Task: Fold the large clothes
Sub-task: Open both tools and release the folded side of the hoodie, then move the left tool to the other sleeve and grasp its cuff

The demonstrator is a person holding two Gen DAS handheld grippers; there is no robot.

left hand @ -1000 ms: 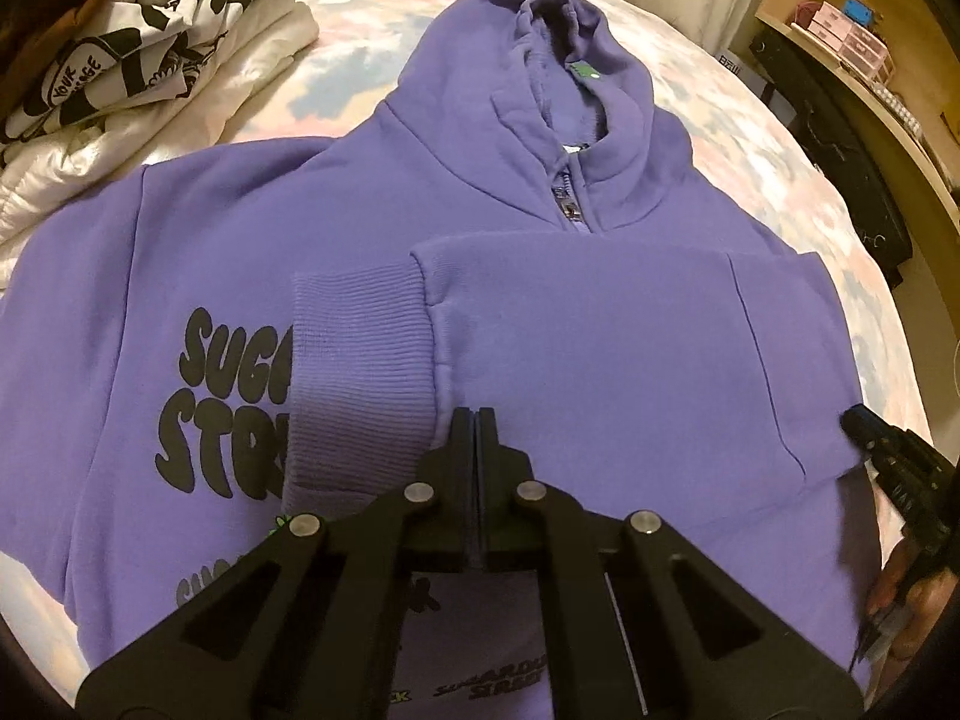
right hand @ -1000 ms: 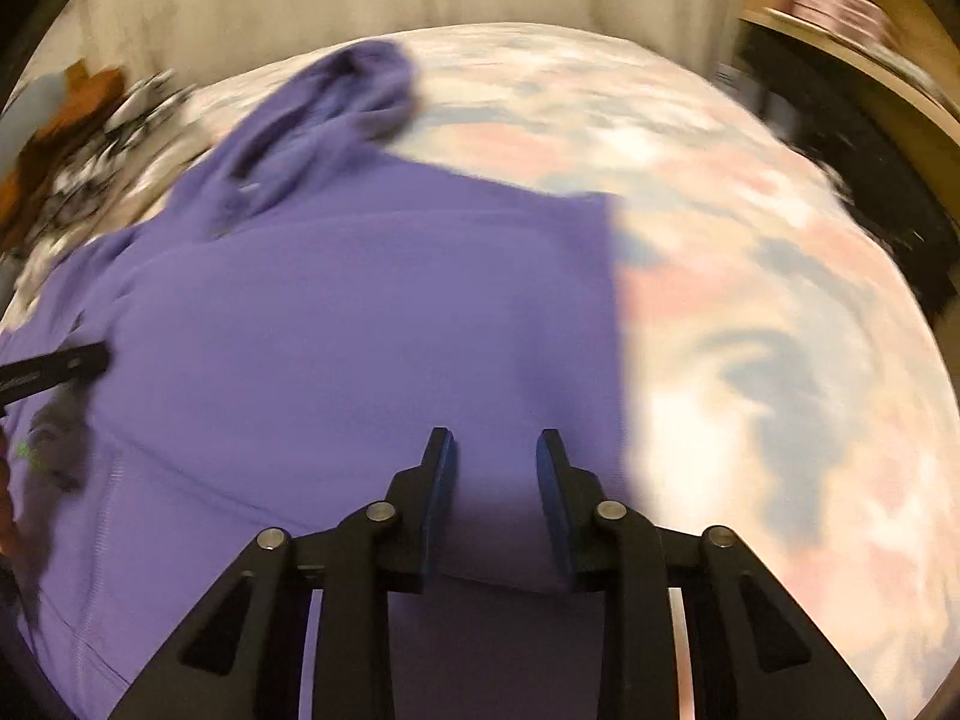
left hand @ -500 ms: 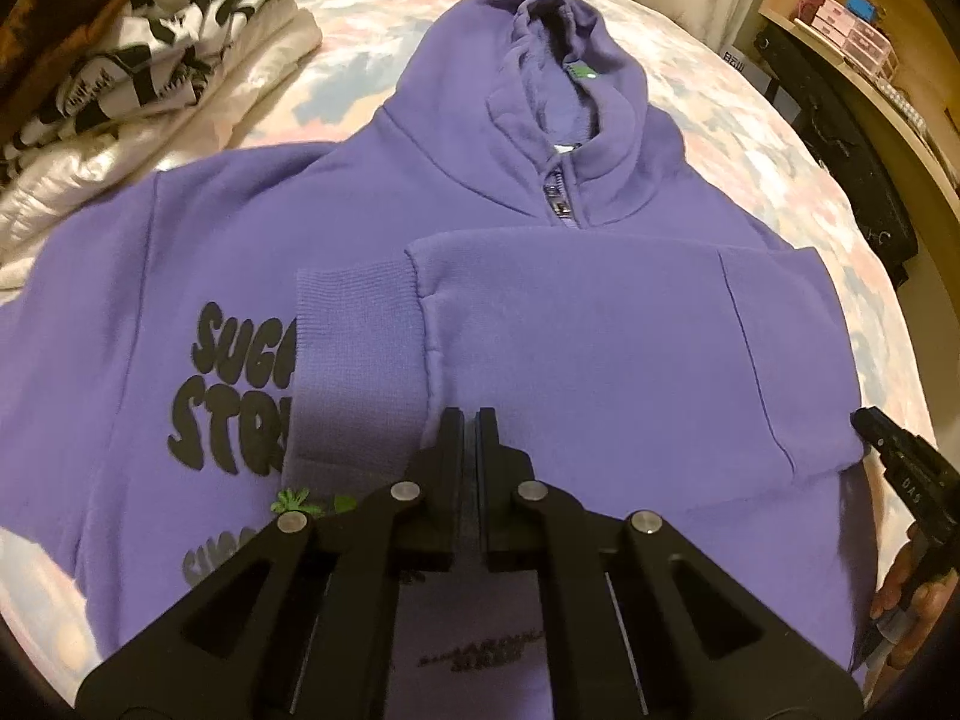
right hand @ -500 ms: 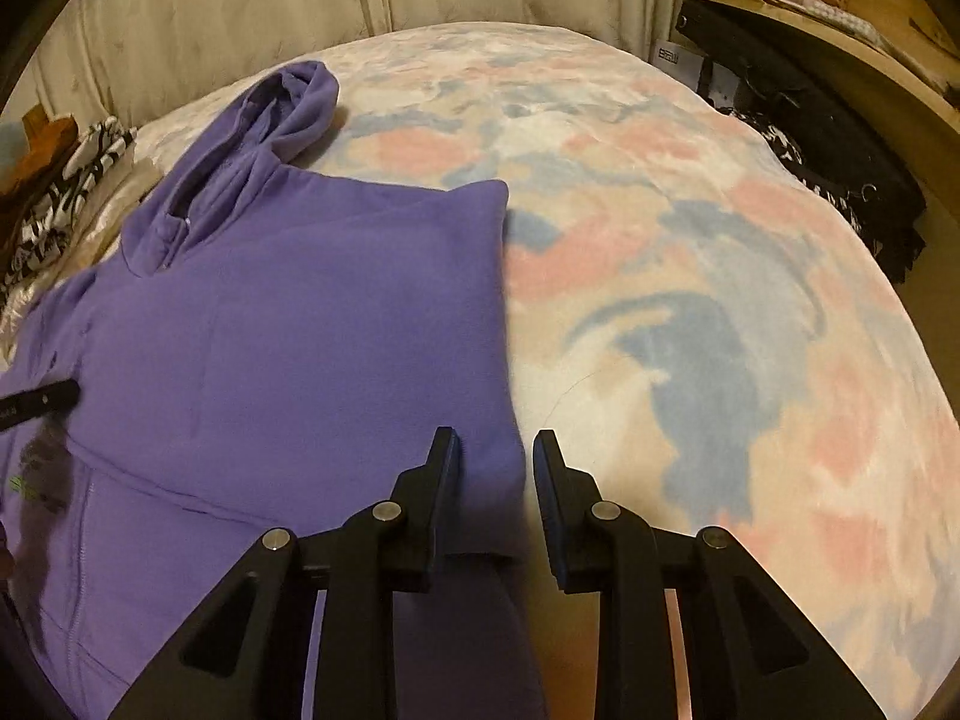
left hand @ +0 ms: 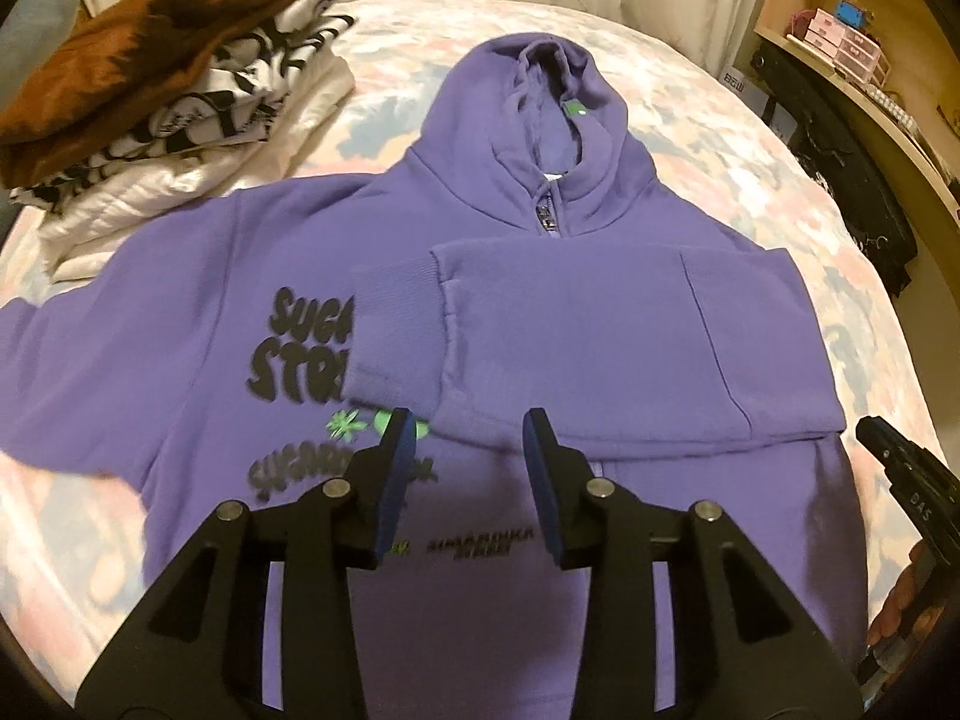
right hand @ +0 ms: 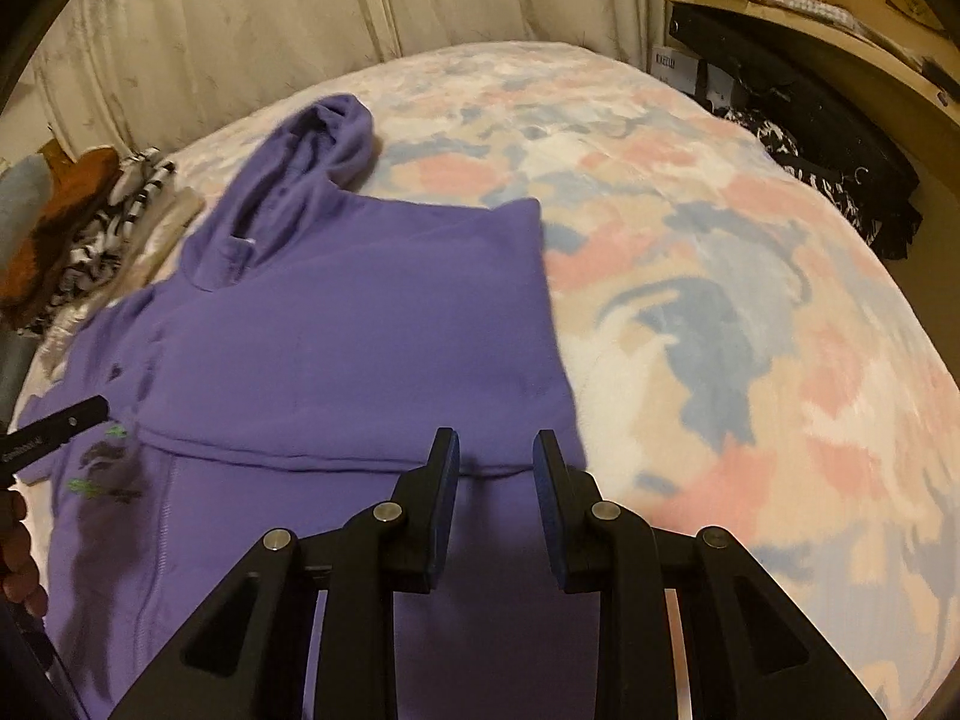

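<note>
Left claw (left hand: 465, 444) now parted, off sleeve (left hand: 576, 330).

Black lettering on the purple hoodie (left hand: 600, 330) partly covered by the folded sleeve (left hand: 396, 324), lower print blurred. Hoodie's left sleeve and hem cut off at frame edge. Shelf boxes (left hand: 840, 42) too small to read.
</note>
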